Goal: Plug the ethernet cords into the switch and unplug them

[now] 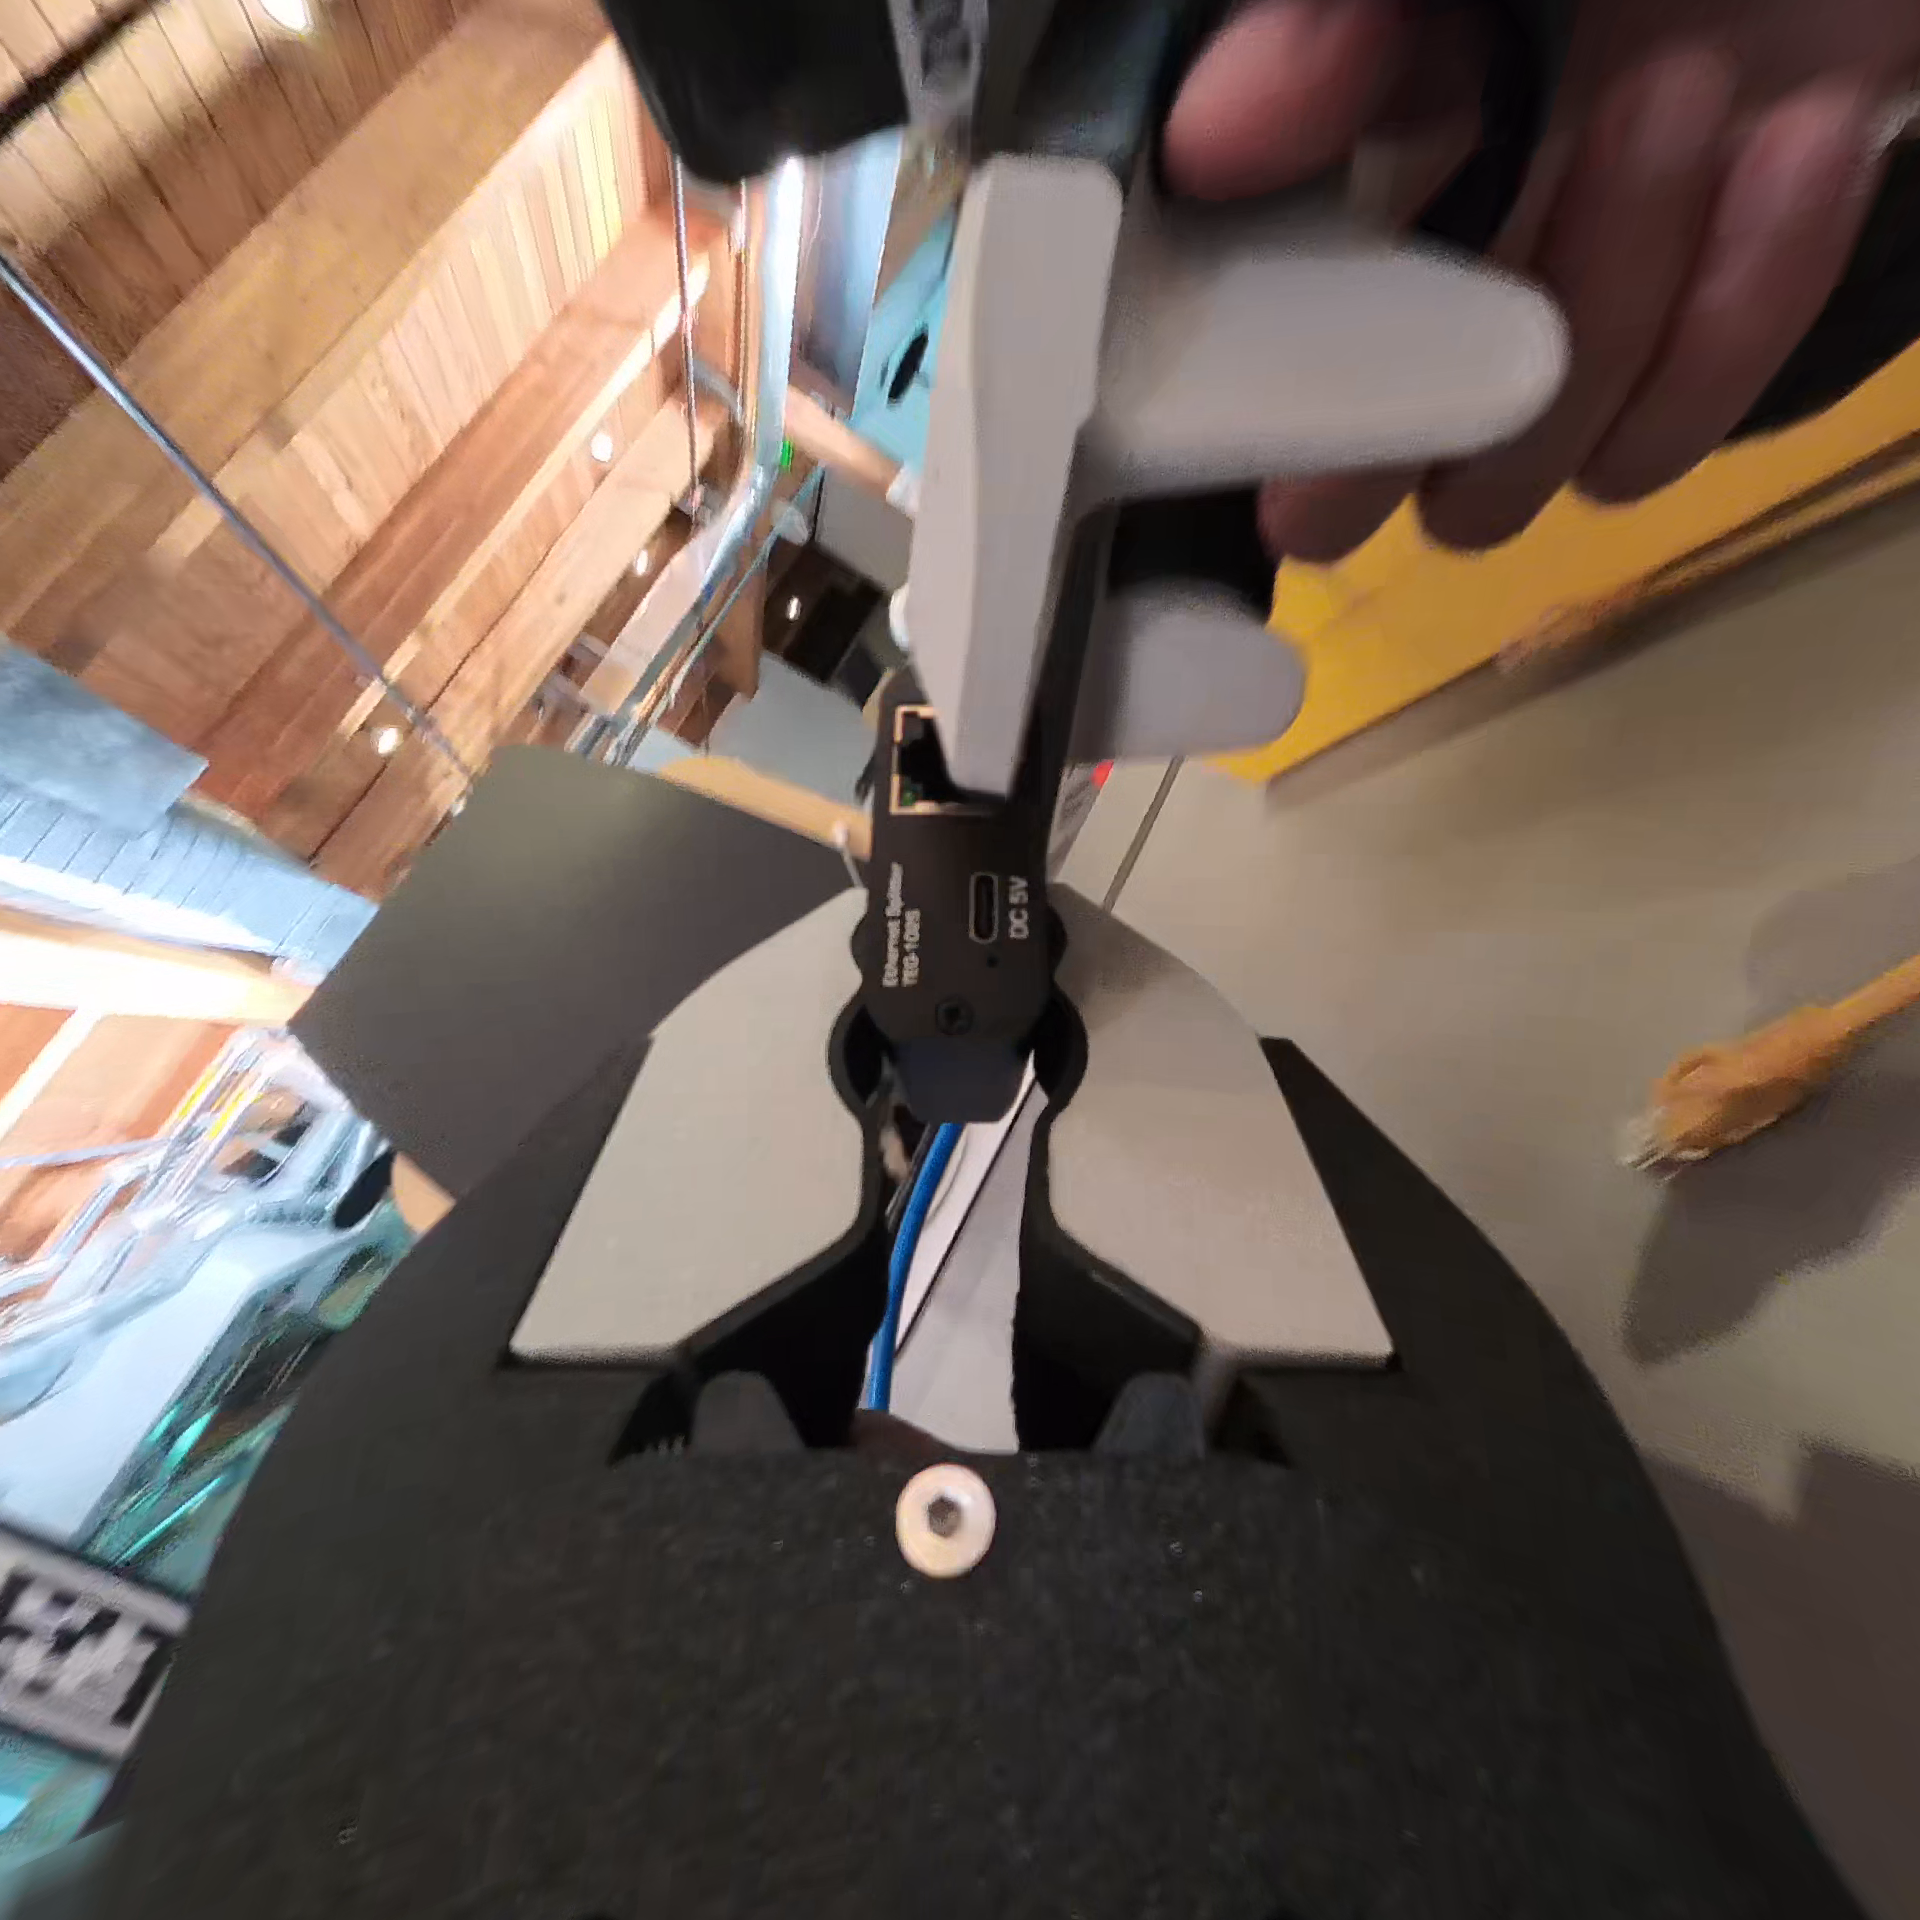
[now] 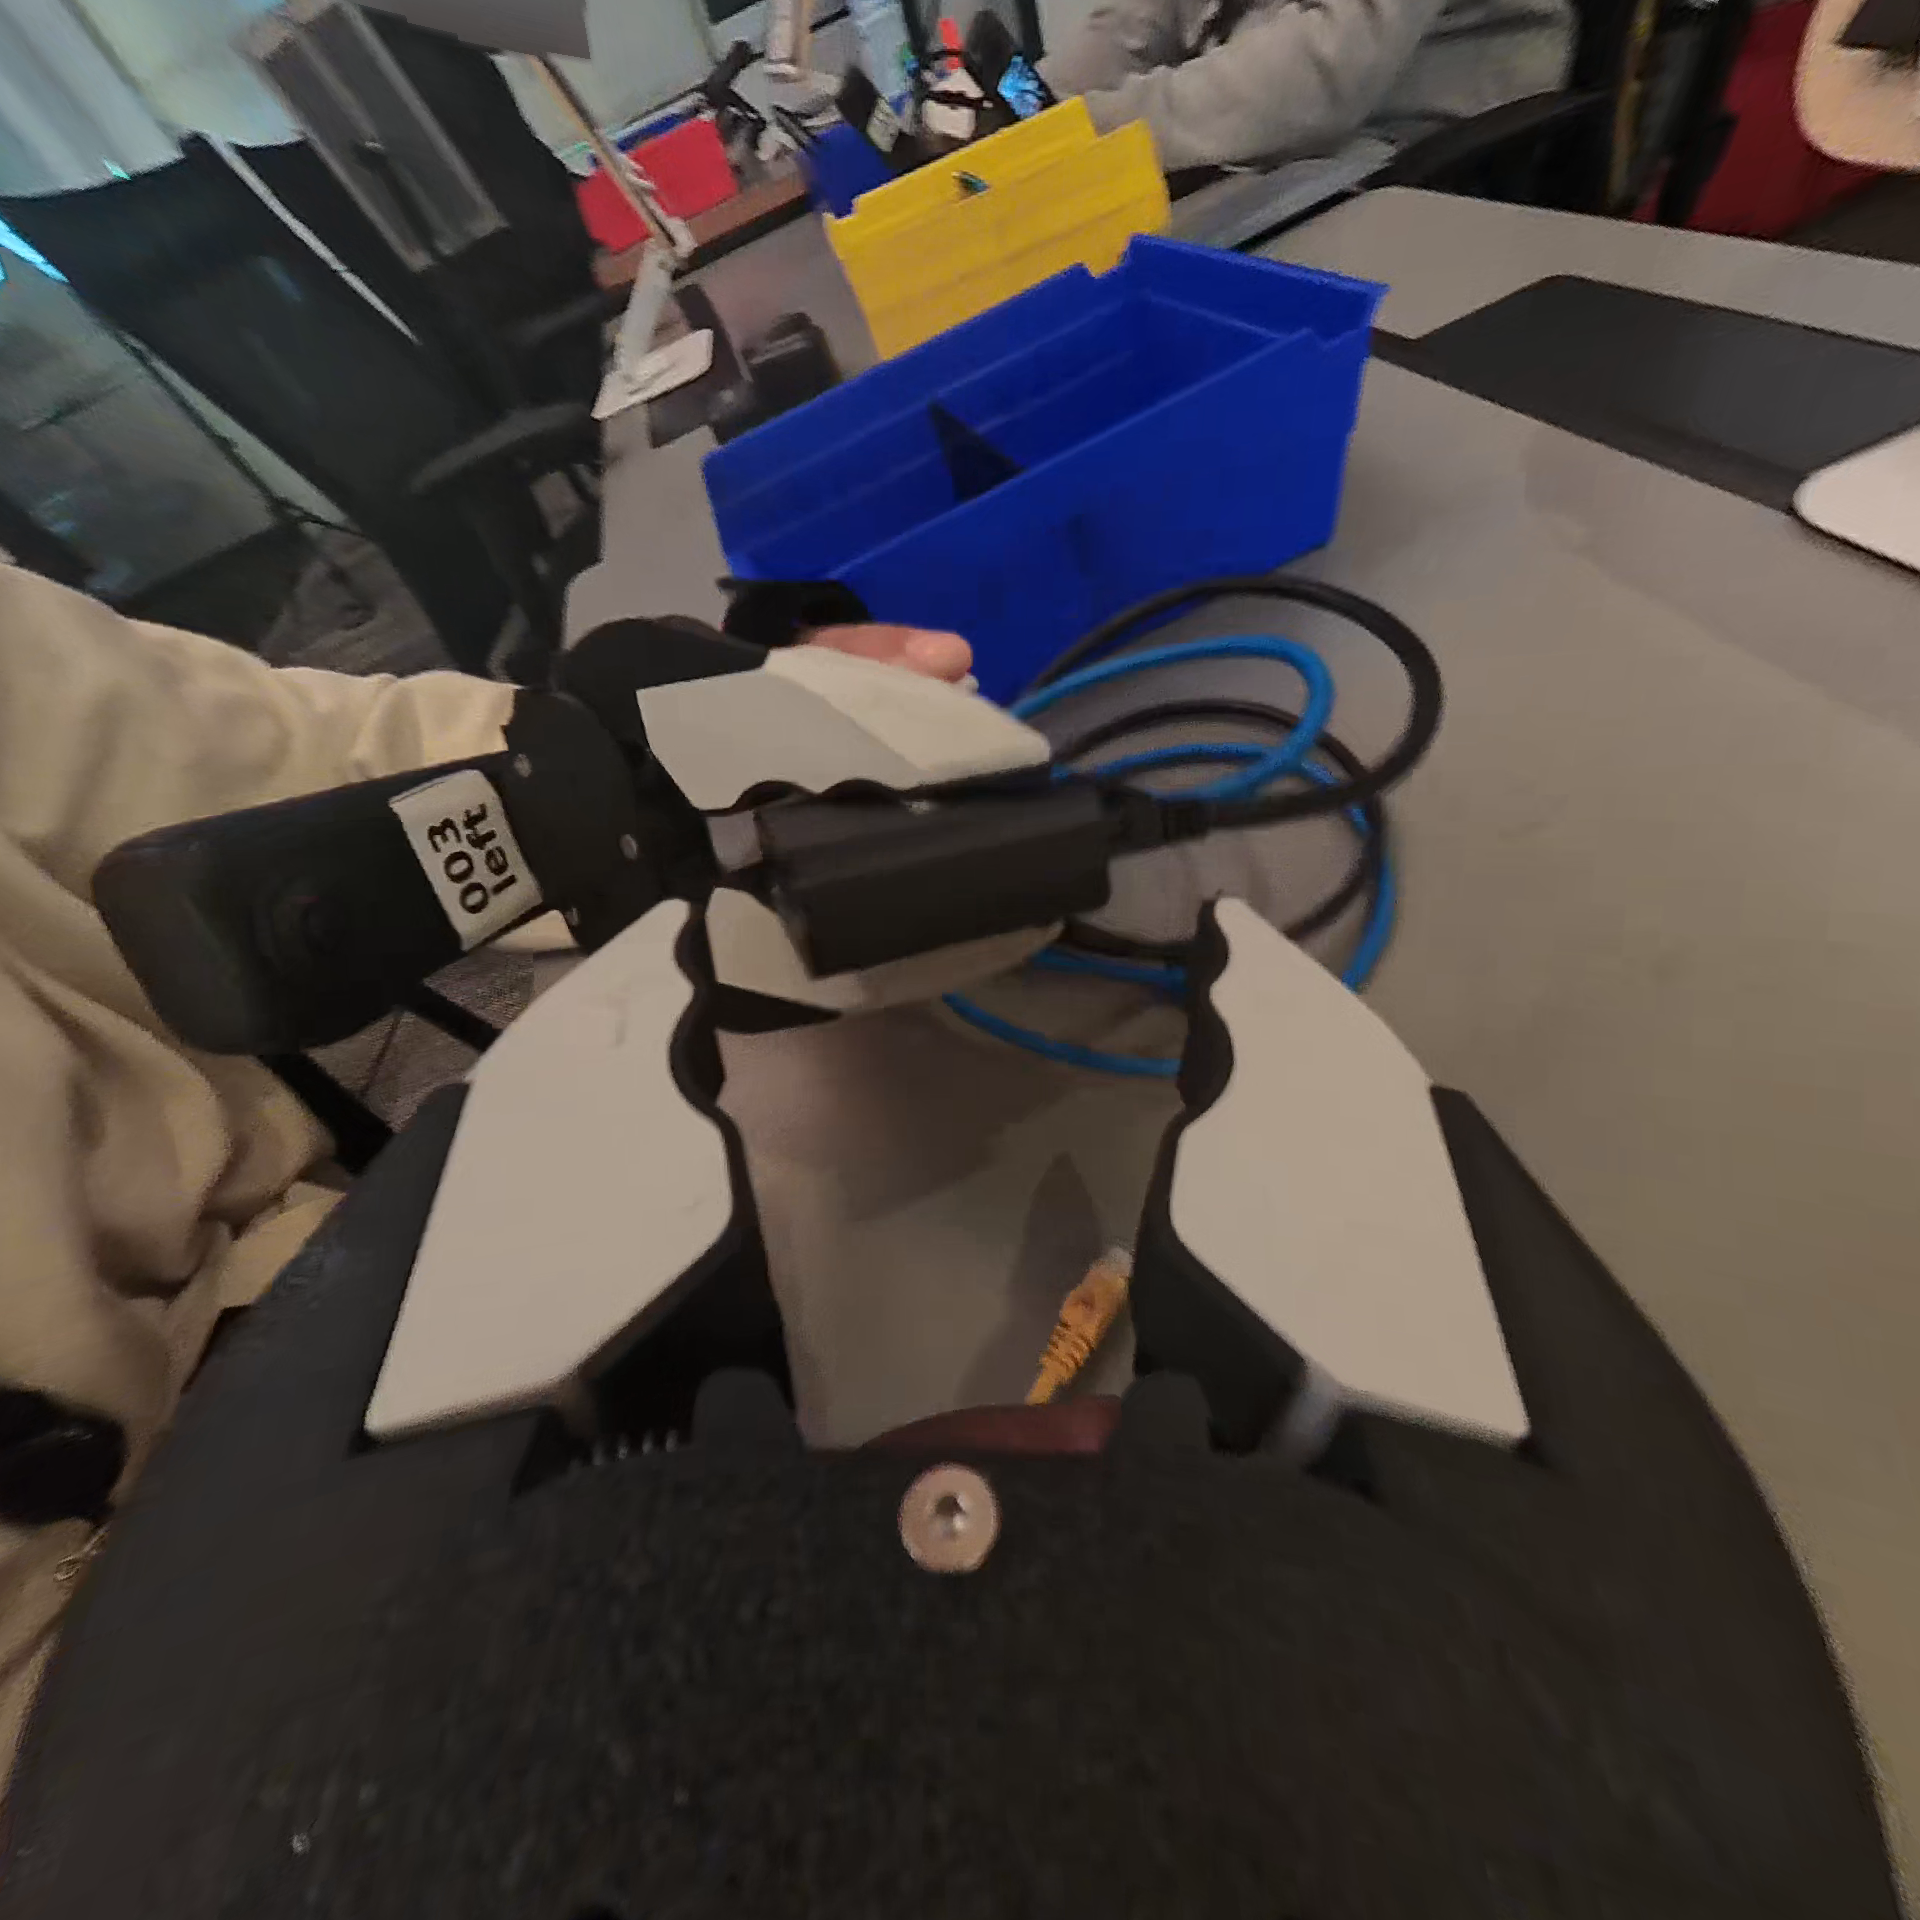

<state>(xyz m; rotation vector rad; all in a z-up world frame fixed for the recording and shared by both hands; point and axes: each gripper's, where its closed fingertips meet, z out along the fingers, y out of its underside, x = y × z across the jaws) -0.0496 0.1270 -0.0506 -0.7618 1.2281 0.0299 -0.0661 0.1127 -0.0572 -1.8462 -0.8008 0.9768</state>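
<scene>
The left gripper (image 2: 914,831) is pinching the black switch (image 2: 935,873) between its two white fingers (image 2: 842,727), holding it raised above the grey table (image 2: 1558,831). In the left wrist view the switch (image 1: 956,935) sits clamped at the centre of the picture, one open port (image 1: 914,758) facing 12 o'clock. A blue cord (image 1: 914,1226) and a black cord run from its near end toward 6 o'clock, between the fingers.

The right gripper (image 2: 951,997) is spread wide, with nothing between its fingers. Seen from the left wrist view, its white fingers (image 1: 997,468) come down from 12 o'clock, one tip just at the open port; contact cannot be confirmed because of blur.

An orange cord (image 2: 1081,1330) lies loose on the table, its plug unconnected, at 6 o'clock of the open right gripper. In the left wrist view it (image 1: 1745,1081) lies at 3 o'clock of the switch, well apart from it.

The blue cord (image 2: 1247,675) and black cord (image 2: 1351,644) lie coiled on the table at 3 o'clock of the switch. A blue bin (image 2: 1039,468) stands beyond the coil at 12 o'clock, a yellow bin (image 2: 987,229) behind it
</scene>
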